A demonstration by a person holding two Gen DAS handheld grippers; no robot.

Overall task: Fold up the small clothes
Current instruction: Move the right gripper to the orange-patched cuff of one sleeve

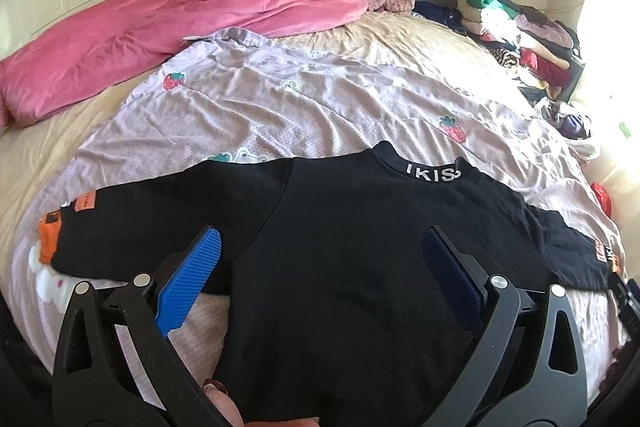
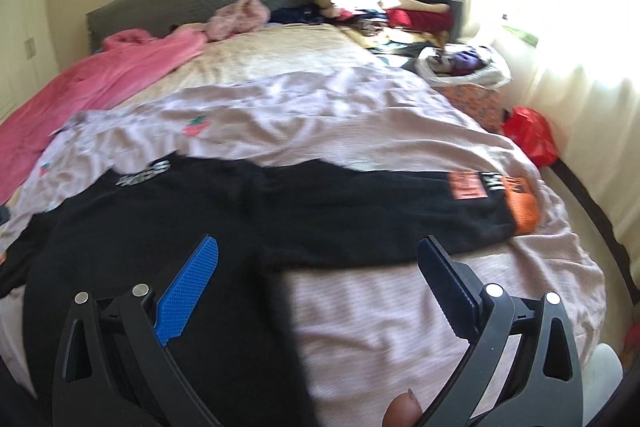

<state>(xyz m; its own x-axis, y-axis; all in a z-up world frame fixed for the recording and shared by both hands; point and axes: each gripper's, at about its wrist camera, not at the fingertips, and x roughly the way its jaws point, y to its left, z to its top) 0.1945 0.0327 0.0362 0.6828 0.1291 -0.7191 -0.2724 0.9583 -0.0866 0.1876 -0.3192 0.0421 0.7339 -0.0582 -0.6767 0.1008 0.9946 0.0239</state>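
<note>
A small black long-sleeved top (image 1: 352, 235) lies spread flat on the bed, collar with white letters (image 1: 432, 174) pointing away, both sleeves stretched out sideways. Orange patches mark its left cuff (image 1: 50, 239) and right cuff (image 2: 520, 205). My left gripper (image 1: 322, 247) hovers open over the body of the top, blue pads wide apart, nothing between them. In the right wrist view the same top (image 2: 168, 227) fills the lower left. My right gripper (image 2: 318, 255) is open too, above the top's right side and the sleeve (image 2: 360, 211).
A lilac strawberry-print sheet (image 1: 280, 99) lies under the top. A pink quilt (image 1: 140, 39) is bunched at the far left. Piles of clothes (image 1: 520, 31) and a white bag (image 2: 464, 65) crowd the far right by the bright window. A red bag (image 2: 532, 135) sits at the bed's right edge.
</note>
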